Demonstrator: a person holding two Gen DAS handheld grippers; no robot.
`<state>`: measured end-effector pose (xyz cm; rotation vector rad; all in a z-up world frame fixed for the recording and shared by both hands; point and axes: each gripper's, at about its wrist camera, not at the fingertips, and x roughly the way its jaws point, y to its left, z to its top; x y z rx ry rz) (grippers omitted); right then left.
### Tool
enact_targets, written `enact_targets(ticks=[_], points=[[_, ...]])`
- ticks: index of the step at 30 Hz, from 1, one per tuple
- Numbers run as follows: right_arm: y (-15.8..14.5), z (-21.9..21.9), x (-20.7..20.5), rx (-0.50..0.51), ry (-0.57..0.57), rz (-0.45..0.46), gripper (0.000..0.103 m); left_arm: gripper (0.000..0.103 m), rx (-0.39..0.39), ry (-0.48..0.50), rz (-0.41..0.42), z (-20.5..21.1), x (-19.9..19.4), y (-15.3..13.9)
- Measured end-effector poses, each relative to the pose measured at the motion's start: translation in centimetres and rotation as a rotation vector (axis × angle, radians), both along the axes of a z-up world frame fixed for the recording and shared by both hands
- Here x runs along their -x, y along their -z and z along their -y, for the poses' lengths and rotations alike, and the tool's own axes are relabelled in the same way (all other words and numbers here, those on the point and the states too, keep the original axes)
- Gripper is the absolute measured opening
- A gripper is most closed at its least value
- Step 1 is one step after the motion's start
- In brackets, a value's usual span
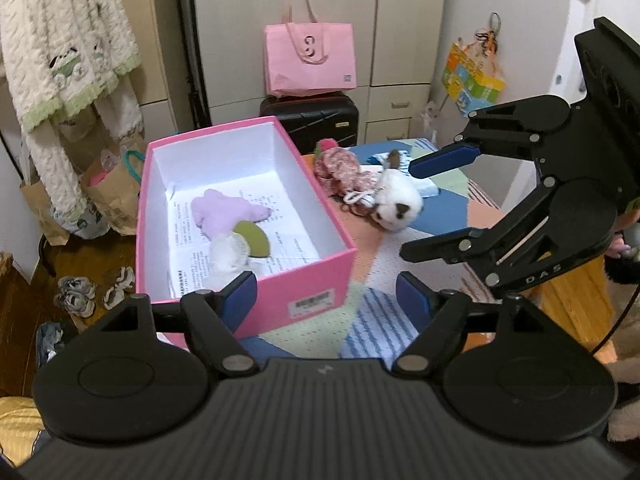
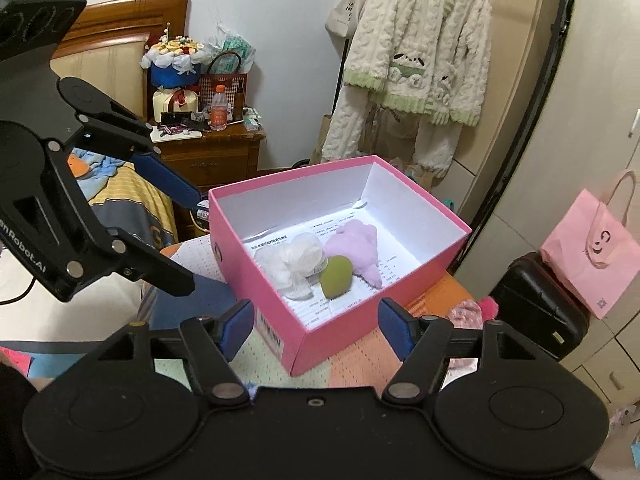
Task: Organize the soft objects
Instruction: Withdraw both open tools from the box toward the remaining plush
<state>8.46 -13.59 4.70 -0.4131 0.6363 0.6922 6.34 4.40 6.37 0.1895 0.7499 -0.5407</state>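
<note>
Left gripper (image 1: 326, 294), blue-padded jaws spread wide and empty, hovers at the near corner of the pink cardboard box (image 1: 320, 270), probably poised between transfers. Right gripper (image 2: 316, 326), likewise spread and empty, faces the same box from the opposite side; in the left view it hangs just beside the unsorted toys, well placed for the next pick. The box, lined with printed paper, holds a lilac plush piece (image 2: 356, 250), a white ruffled fabric bundle (image 2: 292, 266) and an olive-green rounded pad (image 2: 337, 276). On the patchwork cloth outside lie a white panda-faced plush (image 1: 396, 202) and a pink floral fabric doll (image 1: 340, 166).
</note>
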Motion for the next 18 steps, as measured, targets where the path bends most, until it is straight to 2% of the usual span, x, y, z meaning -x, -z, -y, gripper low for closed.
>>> enact_targets(ticks=[11,13,18], points=[[2.1,8.5,5.5,-0.098,0.099,-0.003,0.075,0.091,-0.026,0.096,0.016,4.8,2.7,0.8],[2.8,10.0,6.2,-0.116,0.121,-0.003,0.083,0.092,-0.021,0.123,0.015,5.9,2.8,1.2],[4.5,12.7,6.8,-0.152,0.173,-0.011,0.085,0.094,-0.001,0.170,0.002,8.5,1.8,2.4]])
